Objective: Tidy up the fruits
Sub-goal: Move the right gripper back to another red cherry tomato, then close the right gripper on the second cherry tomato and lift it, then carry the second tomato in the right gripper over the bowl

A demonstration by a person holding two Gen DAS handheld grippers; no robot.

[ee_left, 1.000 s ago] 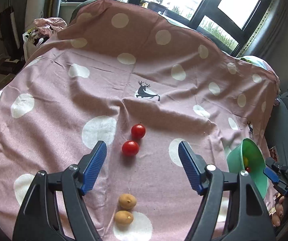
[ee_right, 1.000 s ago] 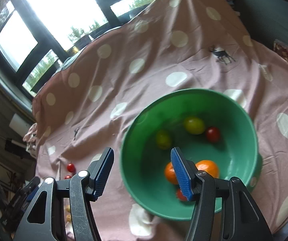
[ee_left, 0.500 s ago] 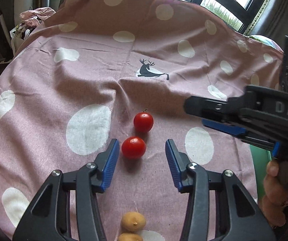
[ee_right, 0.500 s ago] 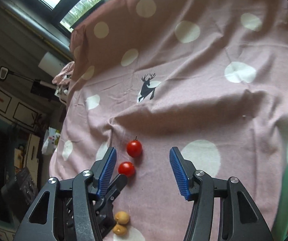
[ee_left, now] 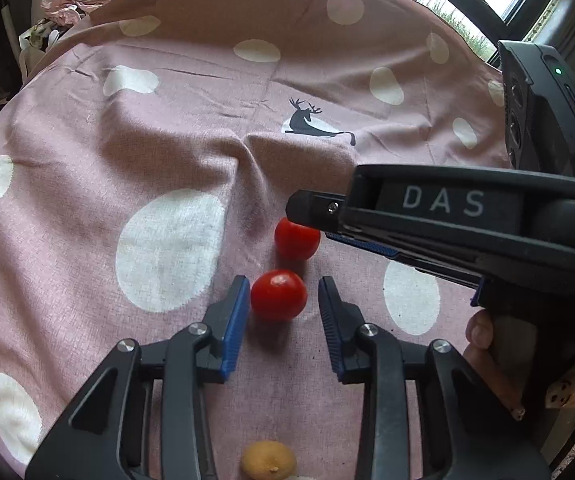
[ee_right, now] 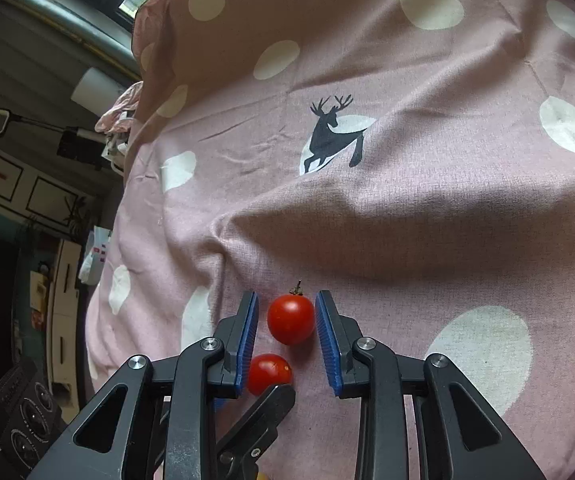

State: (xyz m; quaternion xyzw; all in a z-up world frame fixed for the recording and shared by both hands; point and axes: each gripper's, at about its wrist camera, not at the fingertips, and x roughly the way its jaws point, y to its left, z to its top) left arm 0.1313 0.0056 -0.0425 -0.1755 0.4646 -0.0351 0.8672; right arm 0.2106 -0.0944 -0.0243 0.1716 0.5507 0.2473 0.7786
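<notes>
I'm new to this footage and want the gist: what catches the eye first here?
The left gripper, jaws just closing, straddles the nearer tomato on the pink dotted cloth. Right beside it, the right gripper, jaws likewise closing, straddles the stemmed tomato; a small gap shows beside each fruit.
</notes>
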